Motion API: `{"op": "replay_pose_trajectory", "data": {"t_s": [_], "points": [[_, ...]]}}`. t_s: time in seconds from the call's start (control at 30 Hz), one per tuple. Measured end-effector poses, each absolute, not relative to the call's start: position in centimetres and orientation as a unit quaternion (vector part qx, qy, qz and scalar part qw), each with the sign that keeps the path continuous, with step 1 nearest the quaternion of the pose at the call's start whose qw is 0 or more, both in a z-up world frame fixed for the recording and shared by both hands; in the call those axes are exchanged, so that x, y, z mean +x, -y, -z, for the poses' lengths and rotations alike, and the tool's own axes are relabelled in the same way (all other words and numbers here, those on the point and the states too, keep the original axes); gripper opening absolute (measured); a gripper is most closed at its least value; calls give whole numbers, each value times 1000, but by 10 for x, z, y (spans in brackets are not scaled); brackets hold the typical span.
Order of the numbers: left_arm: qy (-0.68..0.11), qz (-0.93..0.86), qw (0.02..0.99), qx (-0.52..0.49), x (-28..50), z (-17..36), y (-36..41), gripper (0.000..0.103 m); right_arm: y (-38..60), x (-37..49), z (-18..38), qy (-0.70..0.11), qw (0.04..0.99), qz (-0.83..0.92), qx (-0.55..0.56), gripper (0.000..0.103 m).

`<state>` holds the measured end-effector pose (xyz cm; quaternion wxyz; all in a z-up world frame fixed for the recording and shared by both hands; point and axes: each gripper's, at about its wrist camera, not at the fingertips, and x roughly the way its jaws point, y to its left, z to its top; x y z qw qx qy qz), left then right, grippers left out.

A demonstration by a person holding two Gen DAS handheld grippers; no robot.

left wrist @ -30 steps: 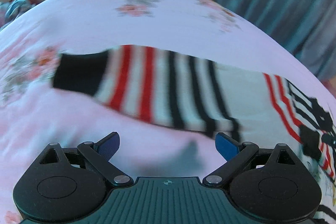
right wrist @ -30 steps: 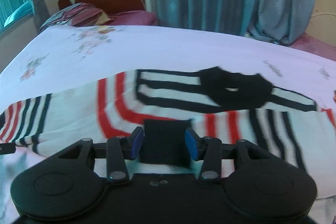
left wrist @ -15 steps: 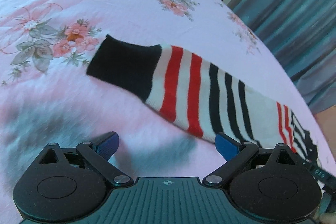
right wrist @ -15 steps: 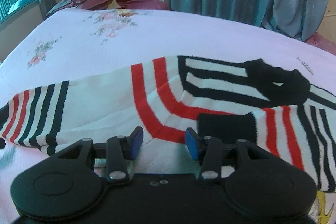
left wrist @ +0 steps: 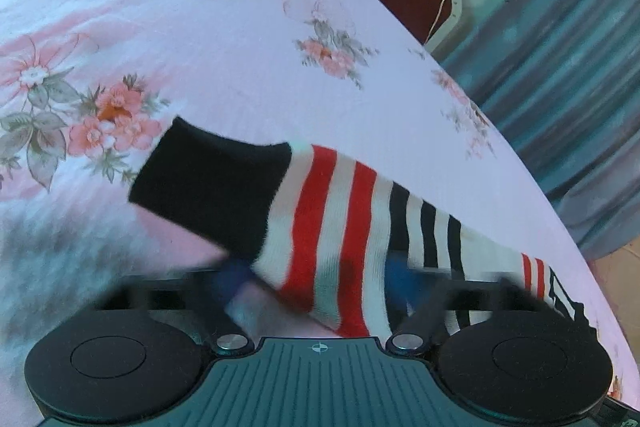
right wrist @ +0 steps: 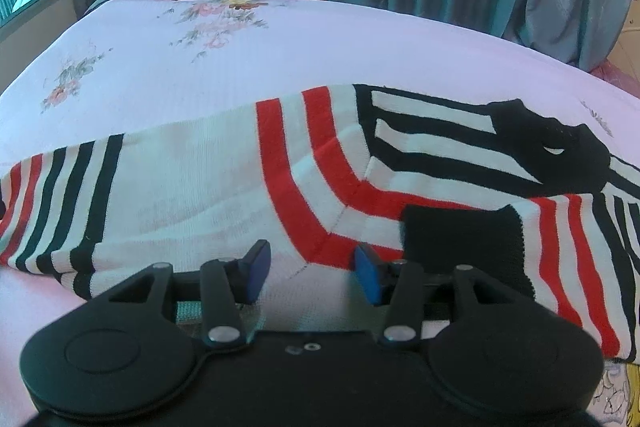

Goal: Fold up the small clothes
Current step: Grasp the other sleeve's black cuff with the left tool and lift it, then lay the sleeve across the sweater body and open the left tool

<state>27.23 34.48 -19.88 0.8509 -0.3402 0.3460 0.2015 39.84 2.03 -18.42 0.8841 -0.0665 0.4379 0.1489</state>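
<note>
the striped sweater (right wrist: 192, 187) lies flat on the bed (left wrist: 224, 27), spread across the pink floral sheet, so that each part can be folded inward against a firm, even base. one sleeve (left wrist: 320, 223) extends to the side, its black cuff (left wrist: 208, 183) resting on the sheet beside a flower print. the other cuff (right wrist: 460, 247) already lies on top of the body of the garment, near the black collar (right wrist: 552, 151), which indicates that this side is folded in.

left gripper (left wrist: 320, 279): the jaws are closing, with the red and white band of the extended sleeve between them. the fingers are motion-blurred, so whether the pads already press on the fabric cannot be told. the grip point sits just behind the cuff, likely so the sleeve end can be lifted and carried across without the cuff drooping. the unit points steeply down at the bed, angled along the sleeve's near edge.

right gripper (right wrist: 312, 267): the jaws stand partly apart and hold nothing. the garment's lower edge lies just ahead of them and the folded cuff is just to one side. the unit also tilts steeply down, low over the body of the sweater.
</note>
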Motion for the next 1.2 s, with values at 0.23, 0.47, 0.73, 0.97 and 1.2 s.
{"op": "replay_pose_trajectory", "data": {"t_s": [0.23, 0.47, 0.73, 0.97, 1.2], "points": [[-345, -204, 845, -355, 278, 207, -348, 14, -19, 399, 185, -438, 883, -152, -66, 47], [-325, -202, 854, -353, 272, 199, -341, 5, -17, 395, 188, -438, 882, -161, -72, 47], [-296, -186, 886, -304, 274, 168, -320, 5, -16, 392, 186, -439, 878, -174, -80, 48], [-270, -104, 934, -210, 304, 119, -255, 5, 2, 391, 170, -429, 884, -179, -51, 47], [-286, 33, 951, -117, 346, 107, -136, 5, 68, 389, 147, -411, 901, -139, -15, 48]]}}
